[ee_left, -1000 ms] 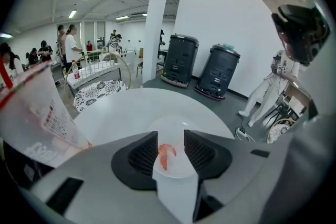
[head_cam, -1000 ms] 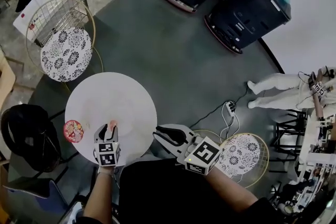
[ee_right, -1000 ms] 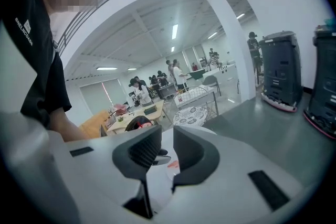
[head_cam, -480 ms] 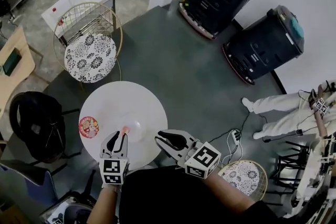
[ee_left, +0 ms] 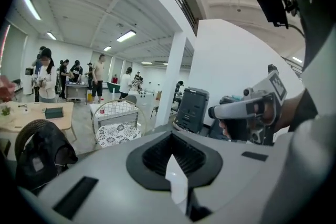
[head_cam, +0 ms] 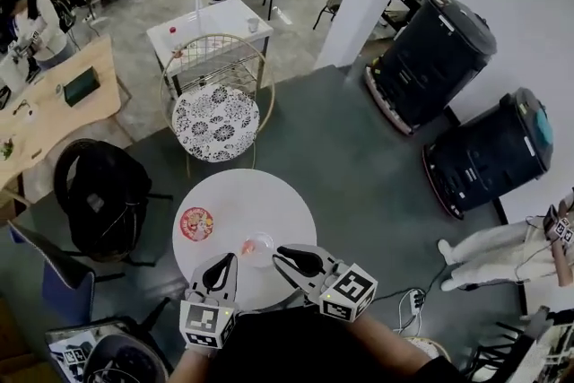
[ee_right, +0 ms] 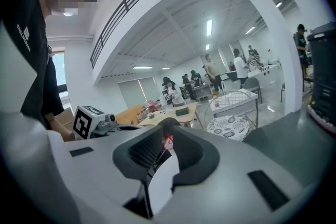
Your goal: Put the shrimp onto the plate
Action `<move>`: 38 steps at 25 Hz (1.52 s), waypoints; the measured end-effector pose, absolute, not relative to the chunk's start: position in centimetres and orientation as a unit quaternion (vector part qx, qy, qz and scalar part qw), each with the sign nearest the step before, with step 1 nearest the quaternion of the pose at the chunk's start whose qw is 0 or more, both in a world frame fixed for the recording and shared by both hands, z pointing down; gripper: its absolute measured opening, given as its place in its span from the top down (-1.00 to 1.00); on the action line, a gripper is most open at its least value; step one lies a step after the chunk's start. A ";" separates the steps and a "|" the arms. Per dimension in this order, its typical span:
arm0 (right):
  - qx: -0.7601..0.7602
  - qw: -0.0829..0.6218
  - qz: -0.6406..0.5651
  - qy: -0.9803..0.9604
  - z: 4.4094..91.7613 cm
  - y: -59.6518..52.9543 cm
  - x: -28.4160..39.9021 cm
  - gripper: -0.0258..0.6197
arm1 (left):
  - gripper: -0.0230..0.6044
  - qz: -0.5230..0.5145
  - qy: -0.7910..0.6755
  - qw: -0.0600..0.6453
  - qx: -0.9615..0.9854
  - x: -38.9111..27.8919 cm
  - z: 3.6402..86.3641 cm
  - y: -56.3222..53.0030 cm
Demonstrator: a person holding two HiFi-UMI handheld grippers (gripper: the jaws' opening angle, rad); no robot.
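Head view has the shrimp (head_cam: 247, 247) already on the clear plate (head_cam: 269, 243), lower centre of the table (head_cam: 242, 193), left claw (head_cam: 224, 259) just snapped shut empty, right claw (head_cam: 280, 256) closed too, so the job looks done.

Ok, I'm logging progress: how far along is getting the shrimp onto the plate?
Looks done: the shrimp lies at the left edge of the clear plate, apparently on it, on the white table. In hand: nothing; the left gripper has just closed its jaws with nothing between them, and the right gripper looks shut too. Left: perhaps only checking that the shrimp sits fully on the plate.
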State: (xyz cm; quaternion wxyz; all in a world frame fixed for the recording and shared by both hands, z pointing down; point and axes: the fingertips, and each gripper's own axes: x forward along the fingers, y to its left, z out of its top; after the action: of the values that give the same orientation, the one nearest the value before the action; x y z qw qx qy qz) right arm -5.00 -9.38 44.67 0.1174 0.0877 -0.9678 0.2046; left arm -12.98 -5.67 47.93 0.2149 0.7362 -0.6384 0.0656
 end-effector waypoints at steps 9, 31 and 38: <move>0.005 0.085 0.188 -0.978 43.3 -7.7 -8.4 0.72 | 0.91 -0.009 -0.683 0.208 0.701 -13.3 43.8 -1.9; -0.105 0.084 0.150 -0.980 43.1 -4.0 -11.1 0.75 | 0.91 -0.033 -0.761 0.192 0.619 -15.1 41.6 2.8; -0.097 0.081 0.154 -0.980 43.0 -5.3 -10.5 0.75 | 0.91 -0.026 -0.757 0.196 0.623 -14.7 41.9 1.5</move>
State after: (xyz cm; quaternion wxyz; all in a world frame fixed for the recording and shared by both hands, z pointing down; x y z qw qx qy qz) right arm -10.52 -5.26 42.96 0.0808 -0.0974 -0.9800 0.1536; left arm -14.75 1.51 41.85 0.1957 0.6229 -0.7570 -0.0256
